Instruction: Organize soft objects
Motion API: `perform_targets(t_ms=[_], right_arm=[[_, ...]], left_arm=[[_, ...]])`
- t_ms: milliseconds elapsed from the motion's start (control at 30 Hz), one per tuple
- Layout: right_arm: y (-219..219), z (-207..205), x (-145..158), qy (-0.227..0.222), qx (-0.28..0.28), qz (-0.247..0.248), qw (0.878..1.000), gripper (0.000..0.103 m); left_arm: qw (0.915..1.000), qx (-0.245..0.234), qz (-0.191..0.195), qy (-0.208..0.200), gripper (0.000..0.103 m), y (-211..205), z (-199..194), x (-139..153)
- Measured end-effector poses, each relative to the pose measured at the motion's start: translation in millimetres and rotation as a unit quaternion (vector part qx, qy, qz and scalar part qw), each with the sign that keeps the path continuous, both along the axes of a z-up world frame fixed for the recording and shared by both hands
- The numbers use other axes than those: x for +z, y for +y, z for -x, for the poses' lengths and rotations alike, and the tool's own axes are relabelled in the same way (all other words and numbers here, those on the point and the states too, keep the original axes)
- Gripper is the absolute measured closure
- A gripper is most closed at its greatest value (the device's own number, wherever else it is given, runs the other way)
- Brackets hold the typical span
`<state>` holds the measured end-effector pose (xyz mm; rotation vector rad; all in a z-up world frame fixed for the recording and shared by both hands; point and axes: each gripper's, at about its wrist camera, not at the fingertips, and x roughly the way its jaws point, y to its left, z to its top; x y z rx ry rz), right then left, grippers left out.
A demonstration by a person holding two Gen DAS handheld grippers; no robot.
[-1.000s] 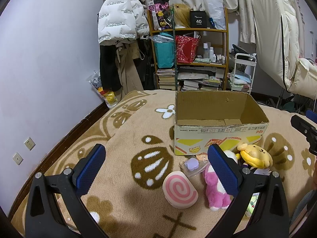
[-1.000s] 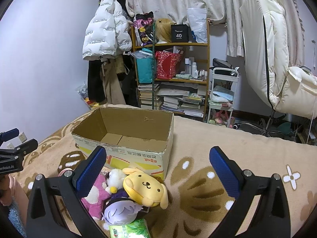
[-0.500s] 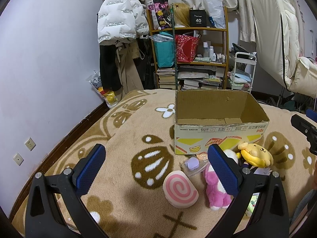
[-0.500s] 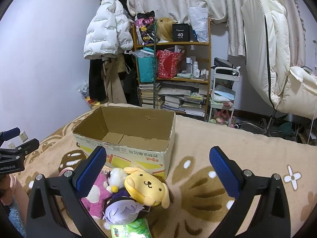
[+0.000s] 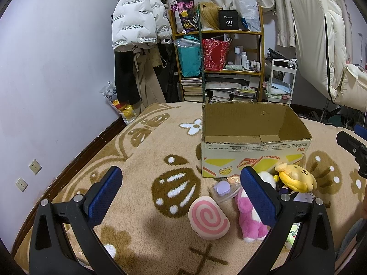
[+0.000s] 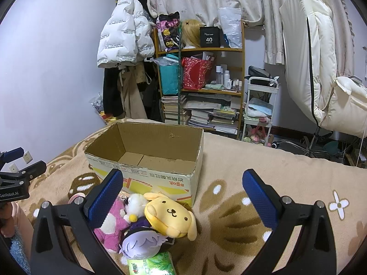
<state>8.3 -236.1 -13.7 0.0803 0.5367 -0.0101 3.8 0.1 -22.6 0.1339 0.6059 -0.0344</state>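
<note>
An open, empty cardboard box (image 5: 254,158) (image 6: 146,174) stands on the patterned blanket. Soft toys lie in front of it: a pink swirl cushion (image 5: 207,217), a pink plush (image 5: 248,220) (image 6: 110,224), a yellow dog plush (image 5: 296,177) (image 6: 170,214), a white plush (image 6: 135,204), a purple-haired plush (image 6: 141,244) and a green tissue pack (image 6: 151,264). My left gripper (image 5: 180,192) is open and empty above the blanket, left of the toys. My right gripper (image 6: 182,197) is open and empty above the yellow plush.
A clear bag with a purple item (image 5: 222,189) lies by the box. A cluttered shelf (image 5: 218,64), hanging coats (image 5: 137,27), a white cart (image 5: 281,80) and a chair (image 6: 321,80) stand beyond the bed. The wall (image 5: 45,80) is on the left.
Both grippers have drifted only slightly; the right wrist view shifted a little, with the box and toys sitting slightly further right. Nothing was grasped or moved.
</note>
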Motion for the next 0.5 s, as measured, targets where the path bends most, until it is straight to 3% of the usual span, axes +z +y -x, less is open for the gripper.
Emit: perform_targets(t_ms=[500], right_arm=[[4.3, 0.1, -5.1, 0.005, 0.001, -0.002, 1.0, 0.0]], left_arm=[[1.0, 0.002, -0.001, 0.006, 0.001, 1.7, -1.6, -0.9]])
